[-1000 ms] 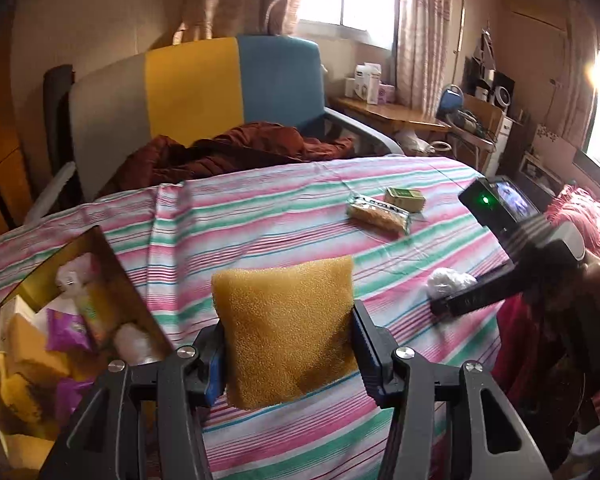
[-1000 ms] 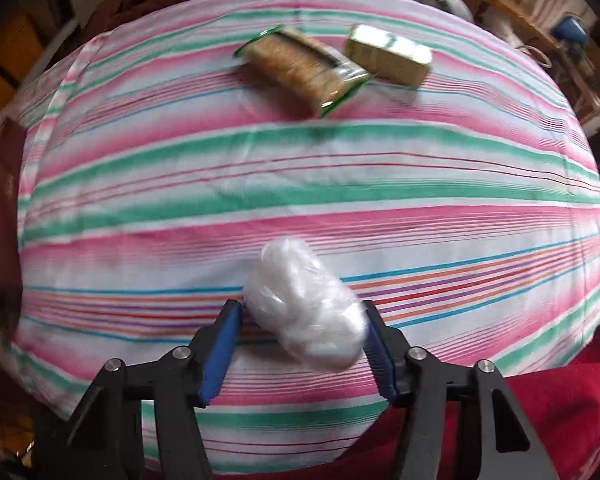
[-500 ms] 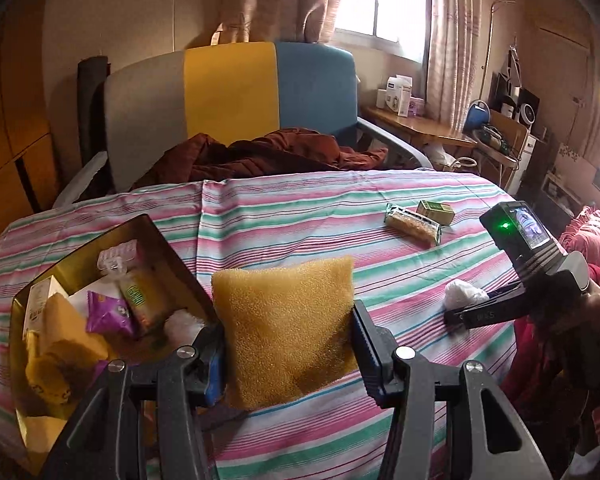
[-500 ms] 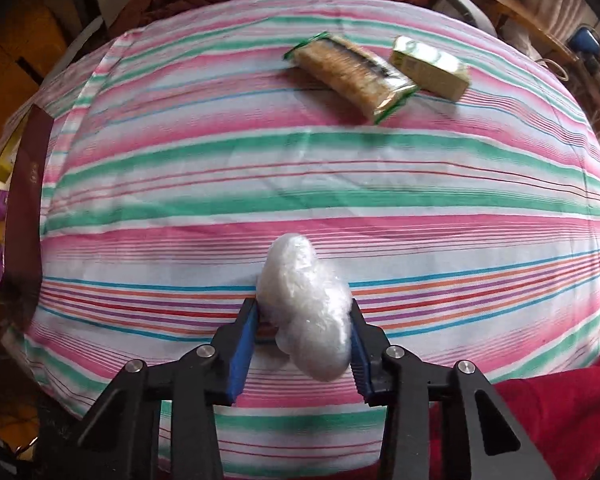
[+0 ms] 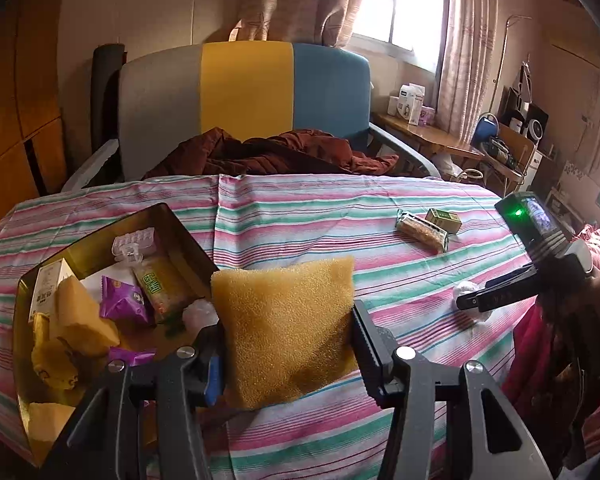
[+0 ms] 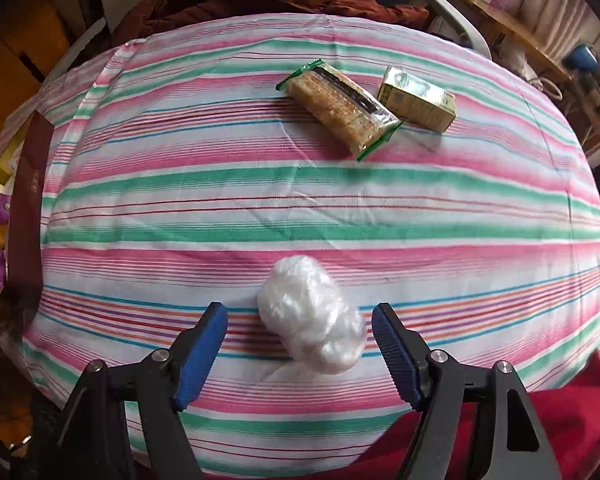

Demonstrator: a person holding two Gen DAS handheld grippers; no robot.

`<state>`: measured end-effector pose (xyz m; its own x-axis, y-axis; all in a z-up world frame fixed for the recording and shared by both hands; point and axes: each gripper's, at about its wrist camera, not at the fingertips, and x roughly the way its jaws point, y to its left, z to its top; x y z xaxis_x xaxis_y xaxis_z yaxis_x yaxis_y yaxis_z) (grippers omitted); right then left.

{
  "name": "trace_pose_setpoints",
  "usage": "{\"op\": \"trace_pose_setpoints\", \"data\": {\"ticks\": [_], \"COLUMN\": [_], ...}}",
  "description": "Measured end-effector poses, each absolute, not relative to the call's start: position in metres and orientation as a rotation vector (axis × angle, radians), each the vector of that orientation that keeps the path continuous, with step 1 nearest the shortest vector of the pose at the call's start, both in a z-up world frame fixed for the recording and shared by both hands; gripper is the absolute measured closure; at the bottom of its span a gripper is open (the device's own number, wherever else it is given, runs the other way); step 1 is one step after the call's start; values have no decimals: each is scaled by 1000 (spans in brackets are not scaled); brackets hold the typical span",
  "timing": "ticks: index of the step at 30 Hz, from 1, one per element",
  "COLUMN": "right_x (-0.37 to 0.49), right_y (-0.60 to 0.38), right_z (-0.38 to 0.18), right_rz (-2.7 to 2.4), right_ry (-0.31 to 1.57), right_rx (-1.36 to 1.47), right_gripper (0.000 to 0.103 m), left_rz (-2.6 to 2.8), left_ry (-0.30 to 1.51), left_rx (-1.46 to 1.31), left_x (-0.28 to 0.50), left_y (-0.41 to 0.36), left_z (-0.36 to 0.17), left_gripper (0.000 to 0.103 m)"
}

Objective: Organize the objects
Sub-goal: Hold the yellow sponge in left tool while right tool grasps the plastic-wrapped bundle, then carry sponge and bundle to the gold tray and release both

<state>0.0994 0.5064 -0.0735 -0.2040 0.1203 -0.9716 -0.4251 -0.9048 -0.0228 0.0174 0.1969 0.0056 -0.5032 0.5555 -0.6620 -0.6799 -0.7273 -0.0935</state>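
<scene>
My left gripper (image 5: 286, 344) is shut on a yellow sponge (image 5: 284, 328), held above the striped tablecloth just right of a gold tin box (image 5: 188, 240) with several snacks and packets in it. In the right wrist view a crumpled white plastic bundle (image 6: 310, 314) lies on the cloth between the blue pads of my right gripper (image 6: 300, 338). Its jaws are opening and neither pad touches the bundle. That right gripper (image 5: 470, 302) also shows at the right of the left wrist view, over the same bundle (image 5: 464, 290).
A cracker pack (image 6: 340, 110) and a small green box (image 6: 418, 98) lie side by side farther back on the table. A chair (image 5: 244, 104) with a dark red garment (image 5: 268, 154) stands behind the table. Red cloth (image 6: 560, 420) lies at the near edge.
The right gripper closed on the white bundle, then let go and spread wide. The left gripper carried the sponge along, bringing the gold box more into view.
</scene>
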Motion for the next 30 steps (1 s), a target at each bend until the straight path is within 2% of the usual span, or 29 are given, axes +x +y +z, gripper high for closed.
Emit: {"op": "trace_pose_setpoints", "data": {"ticks": [2,5,8,13,19,30], "right_x": [95,86,88,90,77,35], "right_y": [502,488,479,473,459,390], "right_z": [-78,-89,-90,-84,-72,-48], "right_rz": [2150,2133,2137,2173,2297,2578], "right_ry": [302,202,123,134,248,329], "right_rx": [-1743,-1803,-1812,-1795,-1700,-1577], "right_gripper": [44,58,65,66,66,66], "left_rz": [2230,2236,2244,2262,2290,2360], "left_ry": [232,232,227,223,213,167], "left_rx": [-895,-896,-899,-904,-915,-968], "left_x": [17,17,15,12,8,-6], "left_y": [195,193,191,184,173,140], "left_z": [5,6,6,6,6,1], "left_gripper": [49,49,49,49,49,49]}}
